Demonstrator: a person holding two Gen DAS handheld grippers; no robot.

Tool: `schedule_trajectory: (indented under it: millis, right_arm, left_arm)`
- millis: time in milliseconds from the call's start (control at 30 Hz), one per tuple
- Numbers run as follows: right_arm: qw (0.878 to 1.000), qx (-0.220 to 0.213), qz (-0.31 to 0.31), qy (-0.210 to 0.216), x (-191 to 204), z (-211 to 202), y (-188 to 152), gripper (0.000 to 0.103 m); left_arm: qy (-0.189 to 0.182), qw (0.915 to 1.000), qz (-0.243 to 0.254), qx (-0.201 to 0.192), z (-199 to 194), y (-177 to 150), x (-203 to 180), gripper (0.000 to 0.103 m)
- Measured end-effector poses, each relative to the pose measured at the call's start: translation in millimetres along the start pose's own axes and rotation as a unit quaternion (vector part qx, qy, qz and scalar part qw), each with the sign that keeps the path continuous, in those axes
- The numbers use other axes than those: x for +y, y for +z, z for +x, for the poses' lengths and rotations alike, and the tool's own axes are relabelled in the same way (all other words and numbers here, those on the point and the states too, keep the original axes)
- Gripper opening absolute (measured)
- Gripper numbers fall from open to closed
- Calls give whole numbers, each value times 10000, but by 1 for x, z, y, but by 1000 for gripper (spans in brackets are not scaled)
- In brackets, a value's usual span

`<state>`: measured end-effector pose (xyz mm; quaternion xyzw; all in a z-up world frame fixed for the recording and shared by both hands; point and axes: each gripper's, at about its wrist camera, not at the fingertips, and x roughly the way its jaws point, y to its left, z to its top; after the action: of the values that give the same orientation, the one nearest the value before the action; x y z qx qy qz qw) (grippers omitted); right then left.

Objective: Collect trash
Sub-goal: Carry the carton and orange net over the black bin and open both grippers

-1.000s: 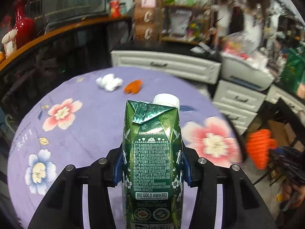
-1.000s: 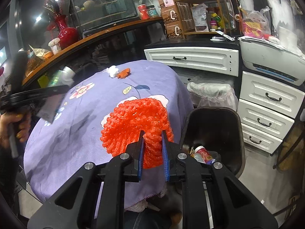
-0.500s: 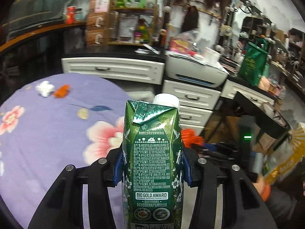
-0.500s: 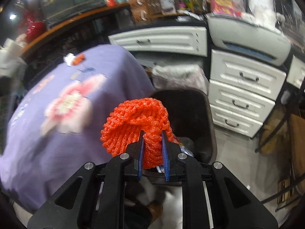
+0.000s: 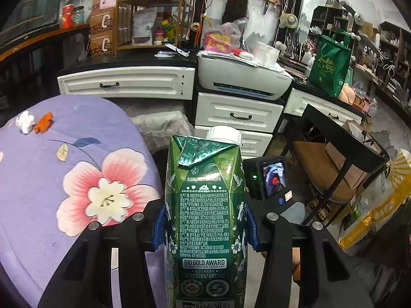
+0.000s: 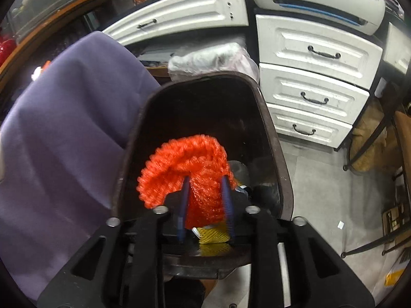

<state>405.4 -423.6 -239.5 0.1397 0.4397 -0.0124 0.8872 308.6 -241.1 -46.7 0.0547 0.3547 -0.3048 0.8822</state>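
Observation:
My left gripper [image 5: 204,227] is shut on a green drink carton [image 5: 204,213] with a white cap, held upright beside the edge of the purple flowered table [image 5: 38,179]. My right gripper [image 6: 205,205] hangs over the open dark trash bin [image 6: 272,138]. Its jaws stand wider than before, with the orange foam net [image 6: 185,164] still between the blue pads. Other trash lies in the bin's bottom. A white crumpled tissue [image 5: 25,121] and an orange scrap [image 5: 43,122] lie at the table's far left. The right gripper's camera back [image 5: 269,177] shows just right of the carton.
White drawer cabinets [image 6: 316,56] and a printer [image 5: 241,74] stand behind the bin. A black metal stand with cardboard [image 5: 341,154] is at the right. A chair seat under plastic [image 6: 213,59] sits between table and cabinets. The purple cloth [image 6: 64,128] hangs left of the bin.
Both grippers swung right, off the table toward the bin. My right gripper dropped over the bin's mouth and its jaws widened around the orange net. The carton stays gripped.

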Motion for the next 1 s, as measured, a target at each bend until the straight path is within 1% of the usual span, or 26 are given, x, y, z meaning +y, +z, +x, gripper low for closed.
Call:
schedule_trajectory:
  millis: [33,67,167,400,500,667,800,1000]
  right_arm:
    - [10000,-54,14,-41,-1,0,-1,47]
    - [9999,-85,25,-61,-2,-2,-1,48]
    - [9999,-114,1,-10,-5,-8,-5,49]
    - [9994,-309,15,-135,-19,-45,-16,49]
    - [9985,-411,42,-355,-30,-68,-26,59]
    - [9969,-541,192,-545,-54,-104,-42,59]
    - [9956,-631,403,-561,-70,-130,-55,59]
    - [9948,-747,460,-514,-74,-150,-67,60]
  left_arm:
    - [-9,10000,-7,32,5,0,-2,48]
    - [-16,10000,-6,70,9,0,-4,48]
    - [-22,9999,4,136,16,-3,-6,48]
    - [-29,9993,25,376,44,-11,-12,48]
    - [12,9988,80,493,60,-14,-16,48]
    - [102,9972,97,735,93,-19,-19,48]
    - [216,9960,139,854,113,-21,-21,48]
    - [418,9938,154,1015,145,-20,-25,48]
